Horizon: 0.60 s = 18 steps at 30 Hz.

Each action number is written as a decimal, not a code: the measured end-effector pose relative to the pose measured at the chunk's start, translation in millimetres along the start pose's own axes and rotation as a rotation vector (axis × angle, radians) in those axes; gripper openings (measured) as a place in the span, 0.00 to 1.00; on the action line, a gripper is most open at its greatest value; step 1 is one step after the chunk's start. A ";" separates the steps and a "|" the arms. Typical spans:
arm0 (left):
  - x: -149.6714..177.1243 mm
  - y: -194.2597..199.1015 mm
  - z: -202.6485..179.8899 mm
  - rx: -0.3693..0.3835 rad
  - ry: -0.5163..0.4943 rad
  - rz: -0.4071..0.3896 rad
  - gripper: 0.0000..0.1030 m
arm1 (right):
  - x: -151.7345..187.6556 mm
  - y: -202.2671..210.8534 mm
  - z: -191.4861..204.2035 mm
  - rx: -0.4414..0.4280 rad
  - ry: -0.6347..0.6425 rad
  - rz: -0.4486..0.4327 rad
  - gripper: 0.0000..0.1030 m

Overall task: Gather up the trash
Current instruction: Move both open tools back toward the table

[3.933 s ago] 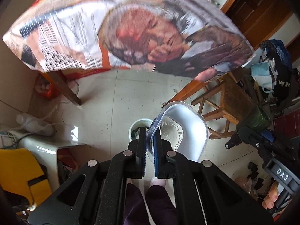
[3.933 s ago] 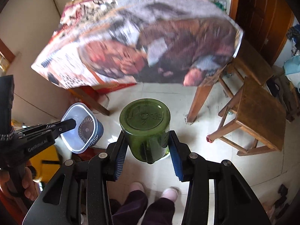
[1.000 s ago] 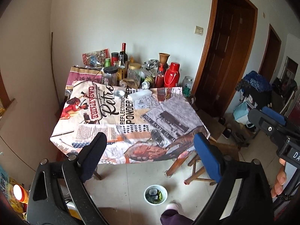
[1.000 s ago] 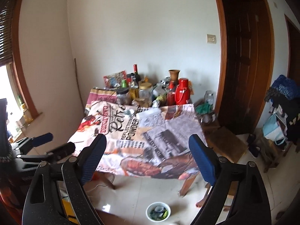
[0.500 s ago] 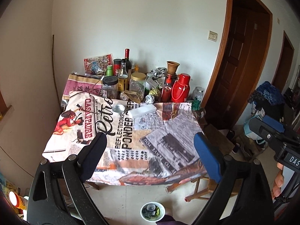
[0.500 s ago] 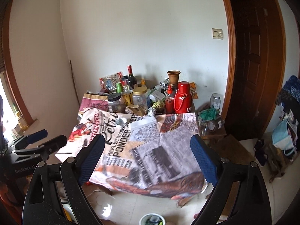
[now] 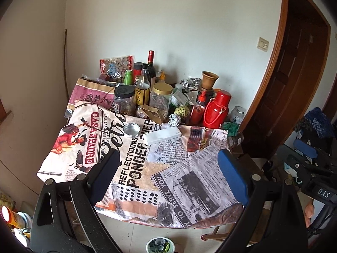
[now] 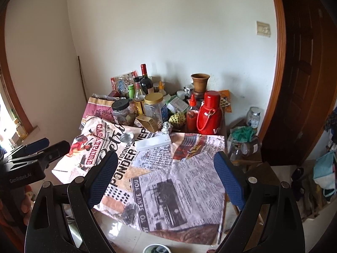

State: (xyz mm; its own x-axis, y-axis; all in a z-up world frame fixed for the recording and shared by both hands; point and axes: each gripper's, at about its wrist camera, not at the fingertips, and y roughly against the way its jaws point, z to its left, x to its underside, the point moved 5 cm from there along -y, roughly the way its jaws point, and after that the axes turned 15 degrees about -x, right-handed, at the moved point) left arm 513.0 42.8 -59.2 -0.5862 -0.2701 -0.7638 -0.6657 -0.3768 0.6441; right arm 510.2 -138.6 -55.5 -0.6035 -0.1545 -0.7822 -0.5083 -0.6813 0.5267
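Your left gripper [image 7: 168, 175] and right gripper [image 8: 165, 175] both hang with jaws wide apart and nothing between them, raised in front of the counter [image 7: 189, 181]. Ahead of you on its newspaper cover lie a round tin lid [image 7: 131, 129], a white box [image 7: 163, 135] and a foil ball [image 7: 174, 119]. On the floor just below you sits the trash bin [image 7: 161, 245].
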 end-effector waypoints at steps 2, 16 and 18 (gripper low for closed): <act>-5.2 -13.4 3.4 -0.014 0.001 0.009 0.91 | -4.1 -16.3 -3.8 -0.013 -0.017 0.019 0.88; -69.6 -155.3 68.8 -0.002 -0.047 0.051 0.91 | -29.2 -176.8 2.1 0.089 -0.158 0.131 0.88; -75.9 -181.5 79.6 -0.016 -0.060 0.073 0.91 | -28.8 -209.2 -2.8 0.102 -0.207 0.160 0.88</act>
State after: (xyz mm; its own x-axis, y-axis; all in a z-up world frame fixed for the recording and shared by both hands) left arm 641.5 202.2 -114.9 -0.6596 -0.2439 -0.7110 -0.6132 -0.3724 0.6966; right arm 635.6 6.4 -144.1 -0.7885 -0.0979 -0.6072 -0.4490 -0.5831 0.6770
